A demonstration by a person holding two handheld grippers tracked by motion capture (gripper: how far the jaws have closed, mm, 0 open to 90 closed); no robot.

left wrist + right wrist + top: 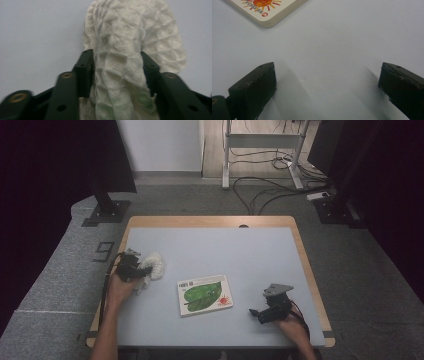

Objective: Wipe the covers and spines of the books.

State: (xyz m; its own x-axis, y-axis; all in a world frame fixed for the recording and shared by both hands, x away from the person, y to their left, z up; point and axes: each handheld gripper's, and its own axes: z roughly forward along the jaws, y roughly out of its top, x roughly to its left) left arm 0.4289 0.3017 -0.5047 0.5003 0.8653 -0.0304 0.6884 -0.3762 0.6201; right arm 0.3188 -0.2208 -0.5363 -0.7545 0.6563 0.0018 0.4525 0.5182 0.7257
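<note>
A white waffle-knit cloth (154,266) lies bunched at the left of the pale blue table (225,245). My left gripper (133,267) is on its near side, and in the left gripper view a fold of the cloth (120,75) sits squeezed between both black jaws, so my left gripper (117,72) is shut on it. A picture book (205,294) with a green leaf and a red sun lies flat near the table's middle. To its right my right gripper (262,312) rests low over the table, open, with bare tabletop between its jaws (327,82); the book's corner (267,10) lies ahead of it.
The table's wooden rim (305,265) runs along the right and far sides. Beyond the table stand a black stand base (106,212), a metal desk frame (260,150) and loose cables (270,190) on the grey floor.
</note>
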